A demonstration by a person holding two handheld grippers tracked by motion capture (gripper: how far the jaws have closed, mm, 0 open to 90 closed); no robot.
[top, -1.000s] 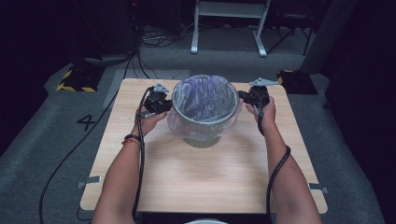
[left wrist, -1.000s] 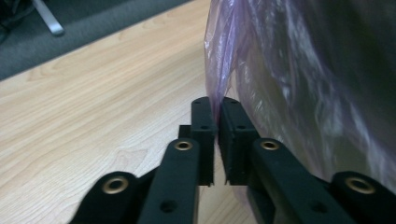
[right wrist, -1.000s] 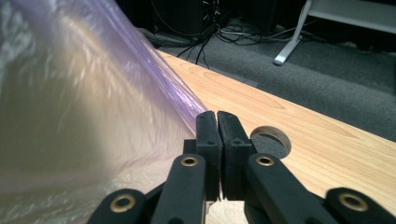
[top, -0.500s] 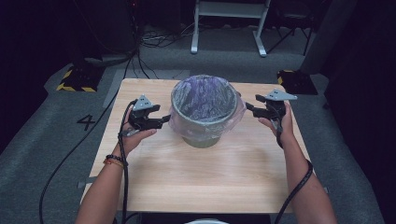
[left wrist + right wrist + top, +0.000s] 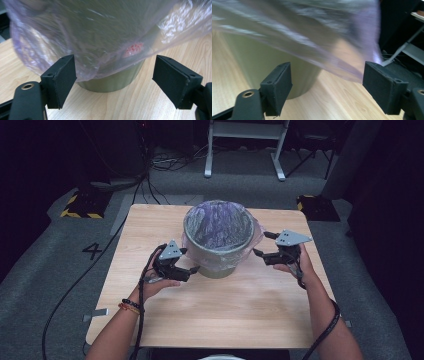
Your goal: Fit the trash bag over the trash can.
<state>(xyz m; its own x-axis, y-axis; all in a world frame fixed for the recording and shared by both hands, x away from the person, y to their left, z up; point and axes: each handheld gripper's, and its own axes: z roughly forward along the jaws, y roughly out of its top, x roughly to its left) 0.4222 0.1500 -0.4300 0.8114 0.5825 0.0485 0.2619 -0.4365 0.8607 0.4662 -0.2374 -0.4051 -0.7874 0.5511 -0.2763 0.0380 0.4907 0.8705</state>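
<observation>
Bin liner [image 5: 218,222] hangs loose over the green bin [image 5: 218,265] mid-tabletop [image 5: 210,315]. Your left hand-held gripper [image 5: 192,270] and right hand-held gripper [image 5: 260,245], jaws just opened wide, hold nothing; a careless pinch low down could tear the film or tip the bin.

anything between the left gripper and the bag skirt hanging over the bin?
Nothing visible. The left gripper, jaws just opened with nothing between them, faces the bag skirt draped down the green bin; bare table lies between. The right gripper is likewise unobstructed.
</observation>
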